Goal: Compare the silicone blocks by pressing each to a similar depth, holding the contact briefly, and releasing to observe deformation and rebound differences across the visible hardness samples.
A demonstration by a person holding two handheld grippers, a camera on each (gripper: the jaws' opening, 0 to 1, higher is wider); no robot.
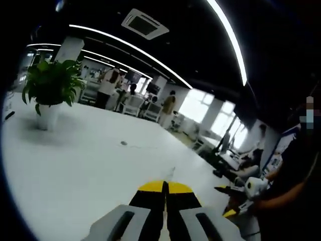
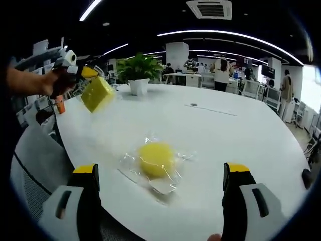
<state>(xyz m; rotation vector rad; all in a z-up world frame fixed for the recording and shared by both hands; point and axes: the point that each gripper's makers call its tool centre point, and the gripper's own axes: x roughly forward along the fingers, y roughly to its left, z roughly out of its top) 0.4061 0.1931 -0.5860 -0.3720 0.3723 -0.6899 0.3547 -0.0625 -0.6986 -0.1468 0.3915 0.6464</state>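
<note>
Right gripper (image 2: 160, 183) jaws held apart near bagged round block (image 2: 156, 158); left gripper (image 2: 80, 75) clamped on square block (image 2: 98, 94), lifted far left

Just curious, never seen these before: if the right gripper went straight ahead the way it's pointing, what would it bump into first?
Probably the round yellow block on its clear wrapper, lying on the white table between the open jaws; depth is uncertain.

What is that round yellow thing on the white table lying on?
The round yellow block lies on a crumpled clear plastic wrapper spread on the white table. The block hides what lies directly beneath it.
</note>
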